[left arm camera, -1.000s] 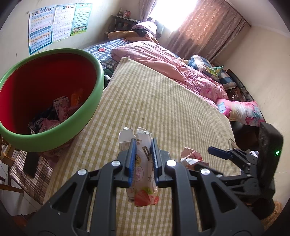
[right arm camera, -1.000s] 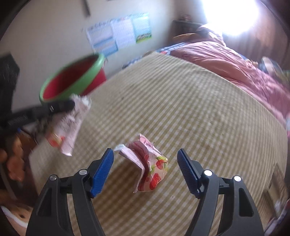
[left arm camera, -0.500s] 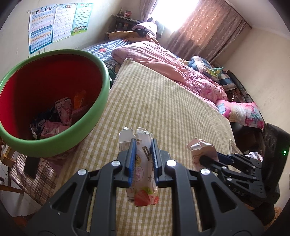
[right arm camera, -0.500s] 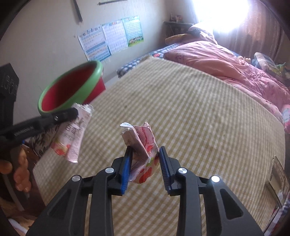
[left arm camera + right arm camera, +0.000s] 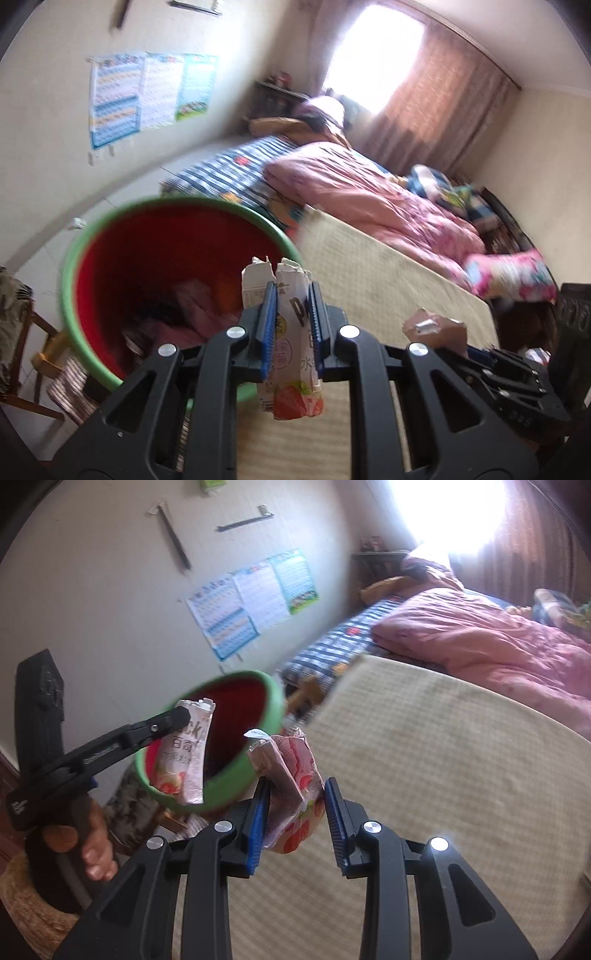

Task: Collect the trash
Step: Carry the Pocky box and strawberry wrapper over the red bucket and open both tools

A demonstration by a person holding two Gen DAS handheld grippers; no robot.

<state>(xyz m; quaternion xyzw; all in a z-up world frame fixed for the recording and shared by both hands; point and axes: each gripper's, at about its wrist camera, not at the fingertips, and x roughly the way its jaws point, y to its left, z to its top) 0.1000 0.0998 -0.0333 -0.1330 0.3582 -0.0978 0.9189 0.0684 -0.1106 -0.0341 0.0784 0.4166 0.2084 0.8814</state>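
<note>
Carton [image 5: 291, 332] upright in left gripper [image 5: 291, 325], above bin [image 5: 74, 295]

Two black two-finger grippers [image 5: 291, 325] [image 5: 295, 819]; two crumpled strawberry-print cartons [image 5: 291, 354] [image 5: 291, 794]; one green-rimmed red plastic bin [image 5: 155, 258]; three wall posters [image 5: 147, 96].

**Obscured and unclear regions**

Motion blur is smearing the green-rimmed red plastic bin [image 5: 177, 236] and the litter inside it; individual pieces are not resolving. Blue finger pads [image 5: 269, 325] are covering the middle of the flattened white strawberry-print carton [image 5: 293, 354]. The crumpled pink strawberry carton [image 5: 291, 775] is hiding part of the bin rim. Window glare is washing out the brown curtain [image 5: 535, 535].
</note>
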